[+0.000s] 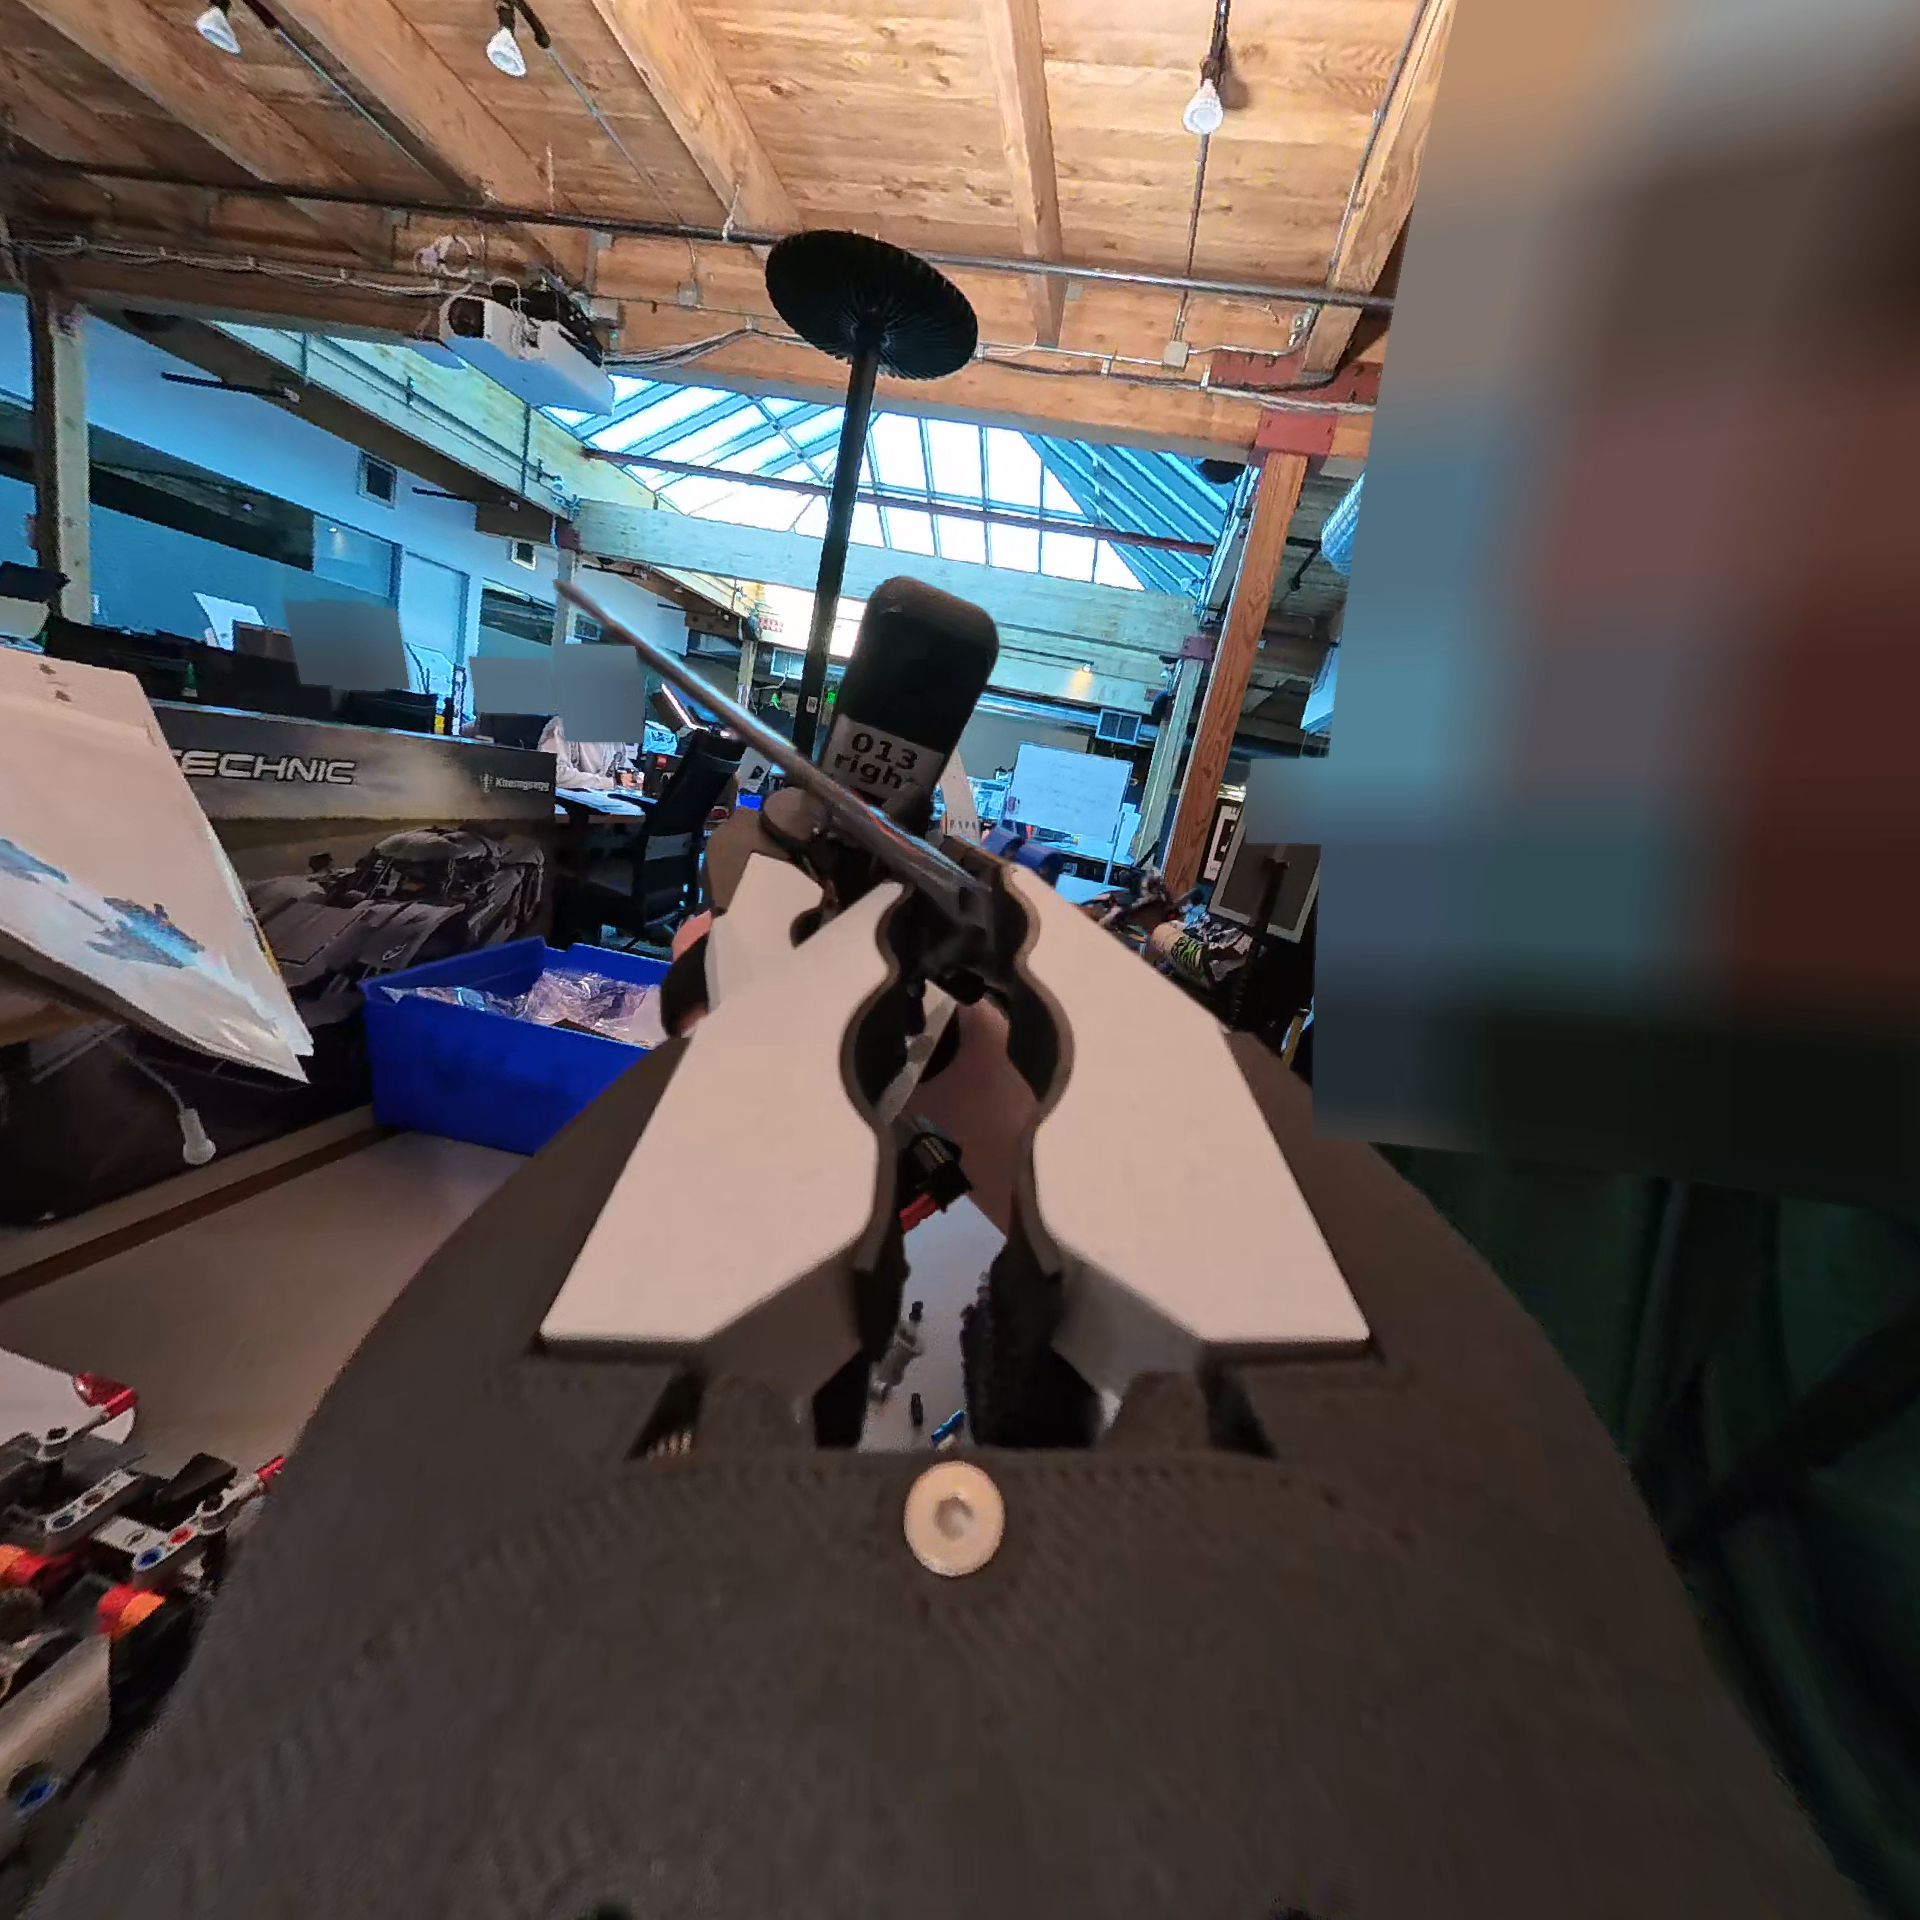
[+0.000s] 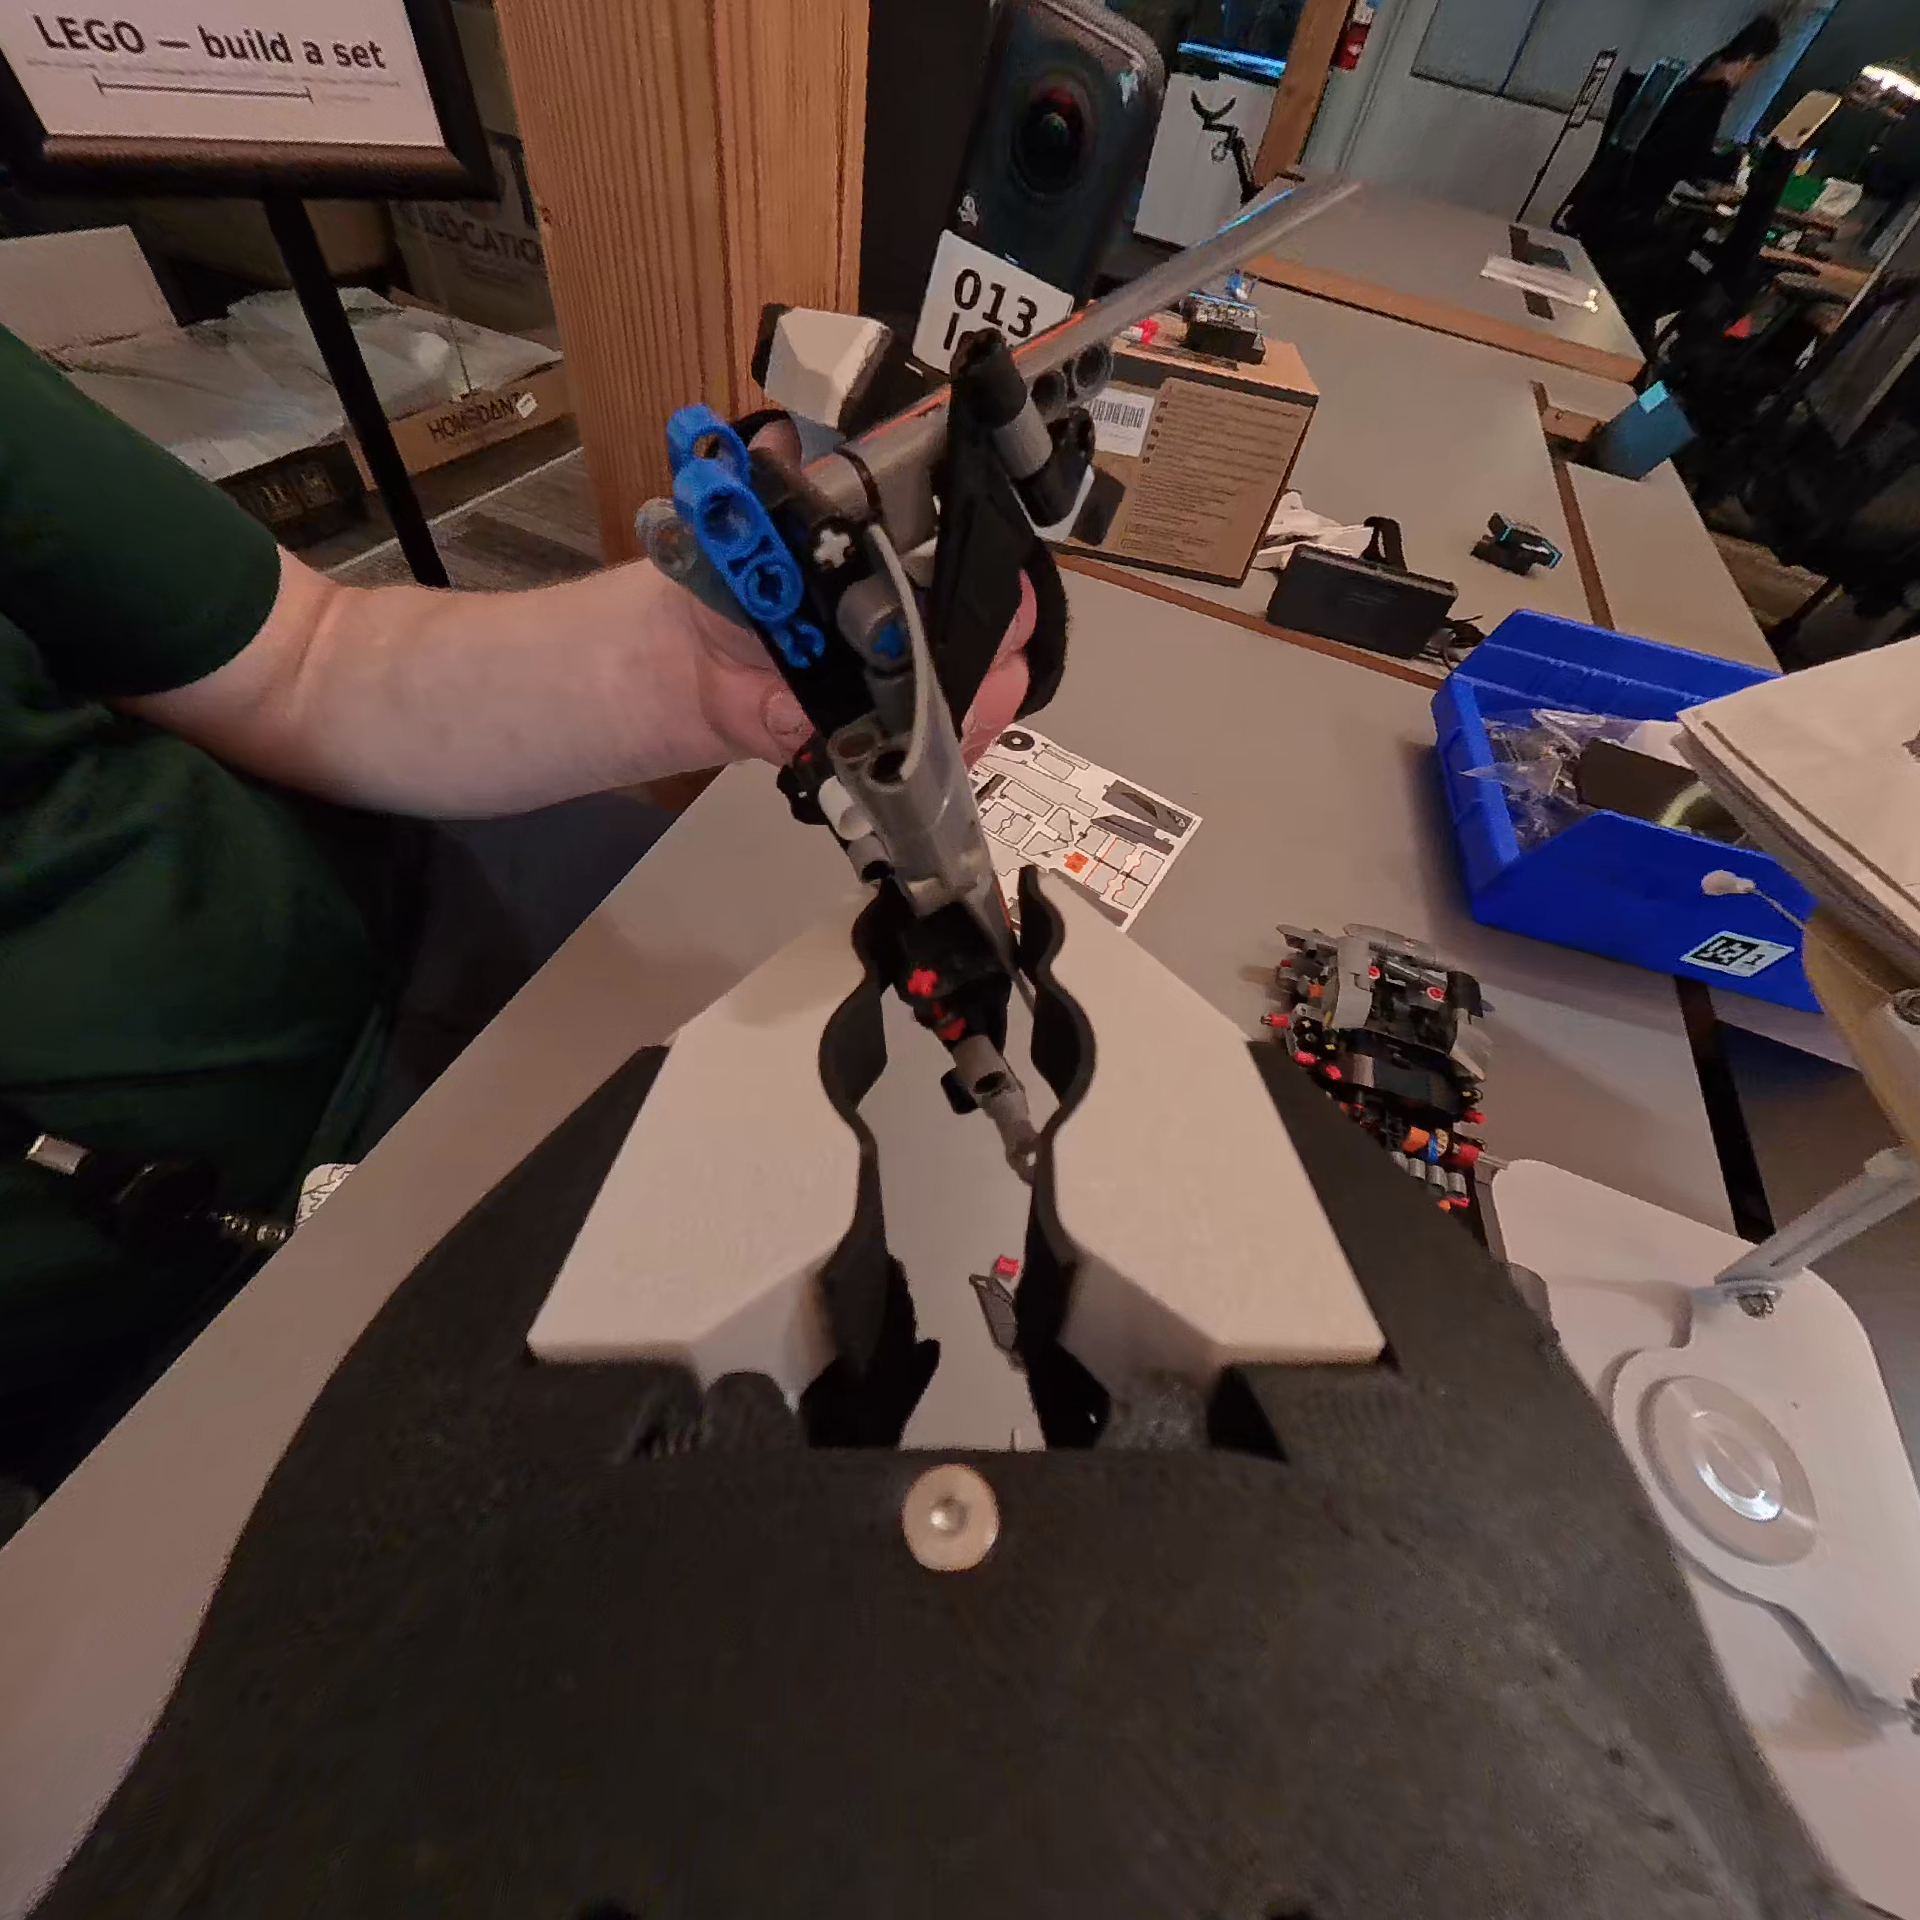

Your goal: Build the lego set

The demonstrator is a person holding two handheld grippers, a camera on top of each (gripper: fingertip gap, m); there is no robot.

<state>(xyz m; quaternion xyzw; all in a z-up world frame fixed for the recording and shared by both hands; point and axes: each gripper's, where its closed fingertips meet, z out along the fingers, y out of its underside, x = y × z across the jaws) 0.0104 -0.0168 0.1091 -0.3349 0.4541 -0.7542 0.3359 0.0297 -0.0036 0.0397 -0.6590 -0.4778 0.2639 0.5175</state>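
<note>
Grey, black and blue, the half-built lego assembly hangs in the air above the table, caught between both tools: the right gripper is clamped on its lower end, where small red pins show between the white fingers, and the left gripper is closed on the dark upper end, from which a long thin grey piece slants away. In the right wrist view a hand and bare forearm reach in from the left behind the assembly (how far the hand itself touches the bricks cannot be told). A blue bin stands on the table well to the right and holds clear plastic bags of parts; the same blue bin shows in the left wrist view with the bags glinting inside. Only the right wrist view shows the sticker sheet lying flat just beyond the fingers, a second built section in black and grey with red pins, and a brown cardboard box farther back. Only the left wrist view shows the printed set box standing behind the bin, an open instruction booklet at the left edge, and the wooden ceiling.
</note>
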